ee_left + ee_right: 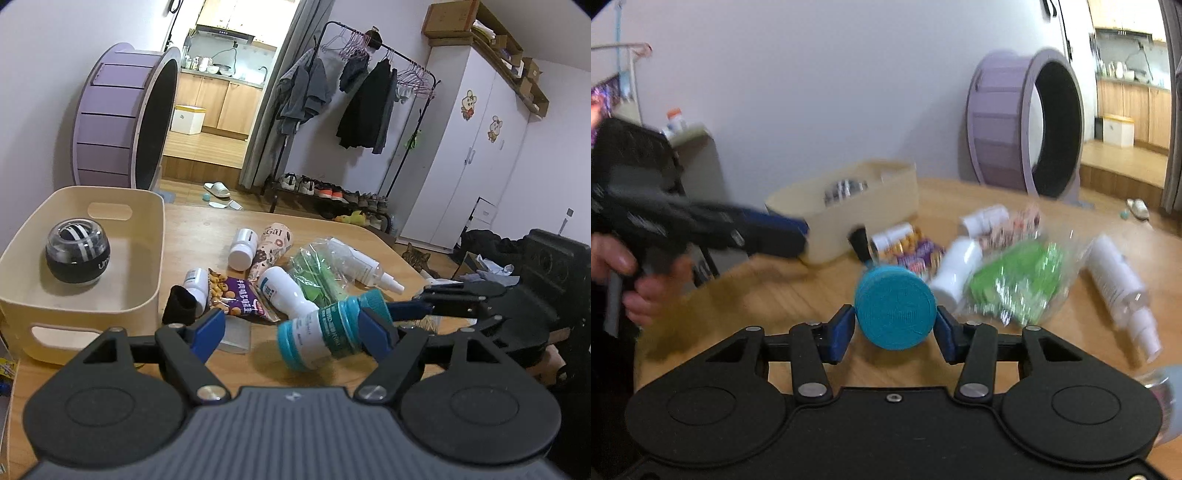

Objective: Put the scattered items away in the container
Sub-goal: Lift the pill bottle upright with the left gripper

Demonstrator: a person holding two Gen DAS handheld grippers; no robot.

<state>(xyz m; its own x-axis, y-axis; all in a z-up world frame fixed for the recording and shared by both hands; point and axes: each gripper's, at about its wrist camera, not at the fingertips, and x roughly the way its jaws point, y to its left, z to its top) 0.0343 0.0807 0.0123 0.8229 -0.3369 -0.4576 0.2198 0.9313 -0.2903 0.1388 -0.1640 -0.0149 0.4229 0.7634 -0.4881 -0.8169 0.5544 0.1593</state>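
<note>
Left gripper [291,330]: spread wide, holding nothing. Its blue right pad sits against the teal-labelled part of the bottle; its left pad is well apart from it, near the snack packet.
Right gripper [894,334]: clenched on the bottle's teal cap, one blue pad on each side. In the left wrist view it comes in from the right with its fingers on that cap.
Teal-capped bottle [325,332]: white body, teal label and teal base, lying roughly level and lifted clear of the bench, with its shadow on the wood below. The cap [894,307] faces the right wrist camera.
Container [110,229]: cream bin with handle cut-outs, on the left part of the bench.
Gyro ball [77,254]: dark with a clear dome, sitting inside the container.
Bench [399,266]: light wood, carrying the scattered things.
Snack packet [236,295]: purple, lying flat just right of the container.
Small white bottles [242,249]: one by the patterned tube, another beside the snack packet.
Patterned tube [271,251]: lying on its side in the middle of the pile.
White squeeze bottle [286,293]: lying beside the snack packet.
Green bag [317,275]: clear plastic with green contents, right of the squeeze bottle.
Spray bottle [364,267]: white, on its side at the far right of the pile.
Right wrist view: blurred.
</note>
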